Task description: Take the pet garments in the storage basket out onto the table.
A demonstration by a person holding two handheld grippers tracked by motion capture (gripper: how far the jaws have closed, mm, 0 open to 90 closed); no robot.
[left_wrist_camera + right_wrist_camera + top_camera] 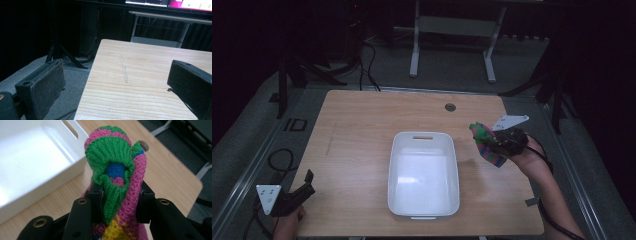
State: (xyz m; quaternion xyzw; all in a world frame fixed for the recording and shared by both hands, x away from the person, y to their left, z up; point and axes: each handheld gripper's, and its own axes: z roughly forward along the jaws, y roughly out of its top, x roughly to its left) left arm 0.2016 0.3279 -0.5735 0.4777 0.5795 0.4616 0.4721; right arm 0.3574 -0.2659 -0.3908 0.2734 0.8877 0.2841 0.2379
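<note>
A knitted sock [486,142] striped in green, pink, blue and yellow hangs above the table to the right of the white bin [424,205]. My right gripper [498,142] is shut on the sock; in the right gripper view the knit [117,170] bulges up from between the two black jaws. The bin [62,180] lies to the left in that view, with nothing in it. My left gripper [307,182] rests at the table's near left corner. Its jaws stand wide apart, and the left gripper view has bare wood [140,75] between them.
The wooden table [362,125] has a round cable hole [450,107] near its far edge. Beyond it stand a white desk frame [452,30] and dark tripod legs [287,75]. Cables [277,160] lie on the grey floor at the left.
</note>
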